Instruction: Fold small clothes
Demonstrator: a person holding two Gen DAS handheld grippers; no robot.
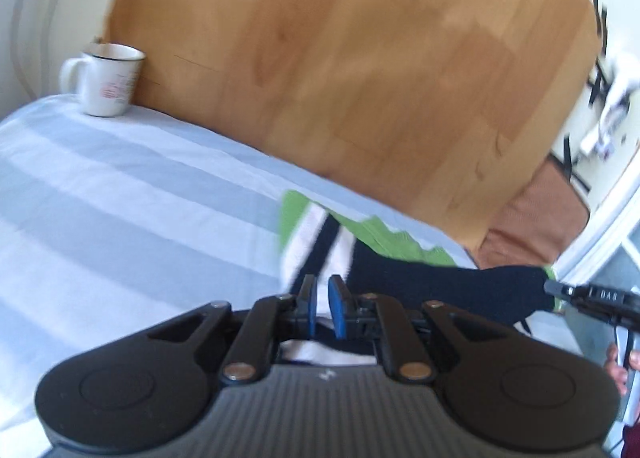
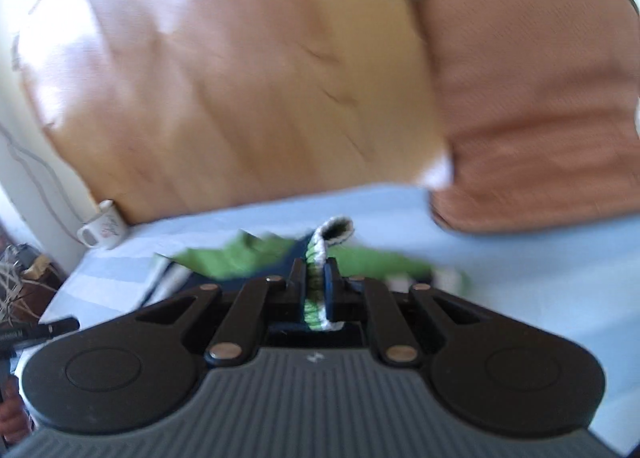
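A small green, white and navy garment (image 1: 400, 258) lies near the far edge of the striped bedsheet (image 1: 120, 186). My left gripper (image 1: 322, 284) is shut on its white and navy edge. My right gripper (image 2: 316, 264) is shut on a green and white ribbed edge (image 2: 330, 234) that sticks up between the pads. The rest of the garment (image 2: 248, 258) spreads on the sheet beyond it. The right gripper's tip (image 1: 560, 290) shows in the left wrist view at the navy corner. Both views are blurred.
A white mug (image 1: 106, 80) stands at the sheet's far left corner; it also shows in the right wrist view (image 2: 102, 230). Wooden floor (image 1: 340, 58) lies beyond the bed edge. A brown mat (image 2: 532, 106) lies on the floor at the right.
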